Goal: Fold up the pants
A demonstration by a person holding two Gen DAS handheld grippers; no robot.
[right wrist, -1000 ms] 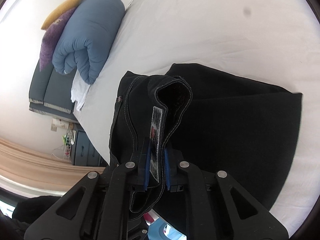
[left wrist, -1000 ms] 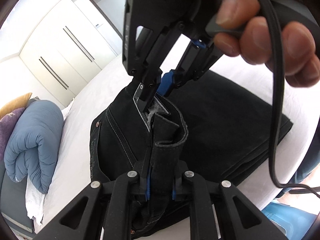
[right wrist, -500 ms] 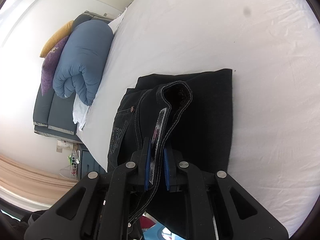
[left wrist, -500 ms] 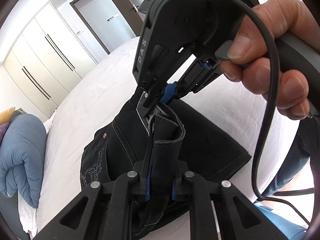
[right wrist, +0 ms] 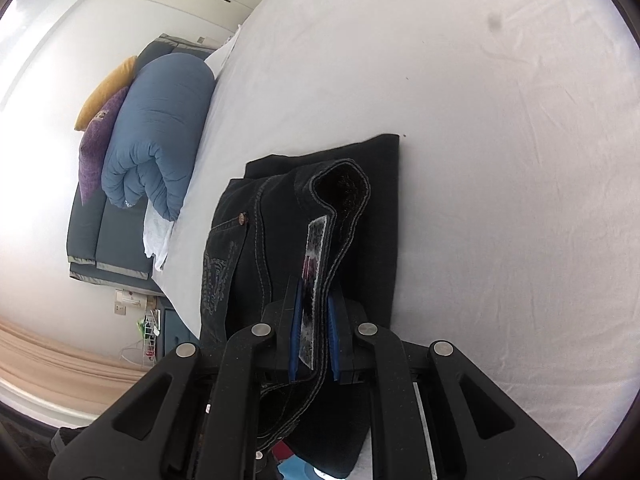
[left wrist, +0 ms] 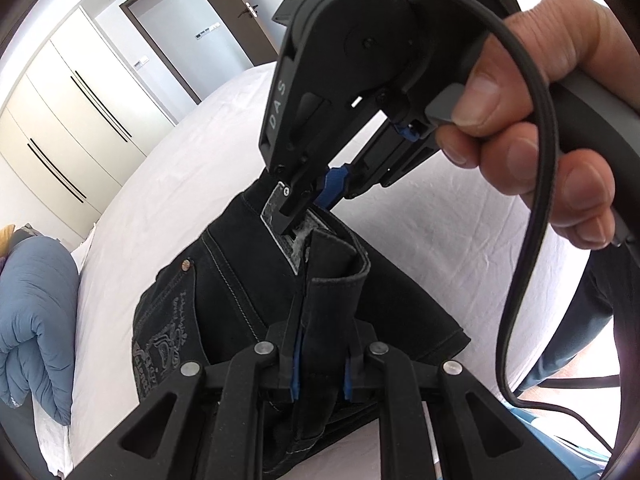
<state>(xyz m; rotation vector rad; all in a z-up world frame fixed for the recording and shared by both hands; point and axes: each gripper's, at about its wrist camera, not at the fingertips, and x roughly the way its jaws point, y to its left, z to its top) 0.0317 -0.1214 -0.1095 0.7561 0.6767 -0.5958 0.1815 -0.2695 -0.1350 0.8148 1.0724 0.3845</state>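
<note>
The black pants (left wrist: 224, 304) hang folded in both grippers above a white bed (left wrist: 168, 184). My left gripper (left wrist: 320, 368) is shut on the waistband's thick folded edge. My right gripper (right wrist: 314, 340) is shut on the waistband beside its grey label (right wrist: 316, 248); it also shows in the left wrist view (left wrist: 312, 204), held by a hand just beyond my left gripper. In the right wrist view the pants (right wrist: 360, 168) hang down to the sheet, their far folded edge lying on it.
A rolled blue duvet (right wrist: 160, 136) with purple and yellow pillows lies at the bed's head. White wardrobes (left wrist: 68, 104) and a door (left wrist: 192, 28) stand beyond the bed. A cable (left wrist: 532, 184) loops from the right gripper's handle.
Both grippers have risen with the waistband. Much less of the pants lies spread on the sheet, and the folded stack looks narrower and farther below.
</note>
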